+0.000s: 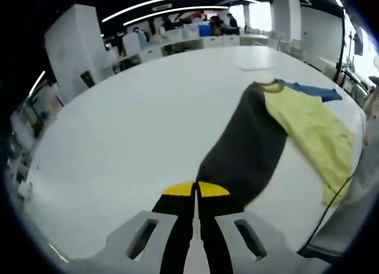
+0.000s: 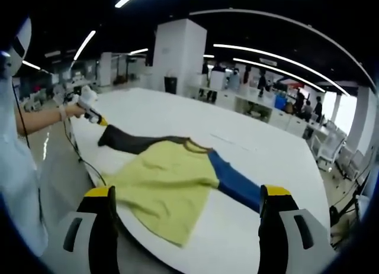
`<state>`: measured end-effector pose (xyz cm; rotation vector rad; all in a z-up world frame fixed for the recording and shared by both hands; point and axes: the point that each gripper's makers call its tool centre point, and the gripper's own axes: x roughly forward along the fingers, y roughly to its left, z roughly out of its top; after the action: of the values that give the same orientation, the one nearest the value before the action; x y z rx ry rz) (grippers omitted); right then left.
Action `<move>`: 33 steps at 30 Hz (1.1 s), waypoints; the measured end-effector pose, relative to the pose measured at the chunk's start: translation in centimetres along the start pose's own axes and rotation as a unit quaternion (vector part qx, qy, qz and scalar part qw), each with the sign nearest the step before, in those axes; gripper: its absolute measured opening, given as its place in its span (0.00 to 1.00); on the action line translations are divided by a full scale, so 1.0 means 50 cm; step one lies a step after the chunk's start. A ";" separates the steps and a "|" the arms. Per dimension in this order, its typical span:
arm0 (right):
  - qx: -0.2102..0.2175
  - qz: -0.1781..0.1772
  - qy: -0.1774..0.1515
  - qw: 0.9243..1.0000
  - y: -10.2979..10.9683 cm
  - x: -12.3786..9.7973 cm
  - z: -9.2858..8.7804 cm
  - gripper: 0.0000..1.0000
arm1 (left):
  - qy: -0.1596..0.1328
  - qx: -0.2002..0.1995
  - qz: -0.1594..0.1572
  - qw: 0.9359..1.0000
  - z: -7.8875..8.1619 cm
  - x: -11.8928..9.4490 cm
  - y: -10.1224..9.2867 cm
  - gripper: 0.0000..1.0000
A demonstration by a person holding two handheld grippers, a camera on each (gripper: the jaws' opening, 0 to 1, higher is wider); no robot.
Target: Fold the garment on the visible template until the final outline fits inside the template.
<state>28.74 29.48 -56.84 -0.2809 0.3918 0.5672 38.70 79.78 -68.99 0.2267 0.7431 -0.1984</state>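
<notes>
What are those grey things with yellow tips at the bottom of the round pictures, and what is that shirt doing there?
Those are grippers, like big tweezers. A person holds one in each hand, and a little camera rides on each, so every picture looks out along its own two jaws.

In the left gripper view, the left gripper has its jaws pressed together, pinching the end of the dark sleeve. In the right gripper view, the right gripper is wide open, holding nothing, and you can see the person's hand working the other gripper far off.

The shirt lies spread on a big white table. Its body is yellow, with one dark sleeve and one blue sleeve.
</notes>
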 end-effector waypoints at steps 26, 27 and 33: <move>0.006 -0.020 0.001 1.000 -0.006 -0.011 0.004 1.00 | 0.022 -0.002 0.015 1.000 0.003 0.015 0.077 0.00; 0.006 -0.021 0.001 1.000 -0.006 -0.011 0.004 1.00 | 0.023 -0.002 0.015 1.000 0.002 0.016 0.080 0.00; 0.006 -0.024 0.001 1.000 -0.007 -0.012 0.008 1.00 | 0.026 -0.008 0.017 0.999 0.000 0.017 0.088 0.00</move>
<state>28.58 29.05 -56.16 -0.2795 0.3895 0.5180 40.43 83.89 -68.97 0.2298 0.7926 -0.1545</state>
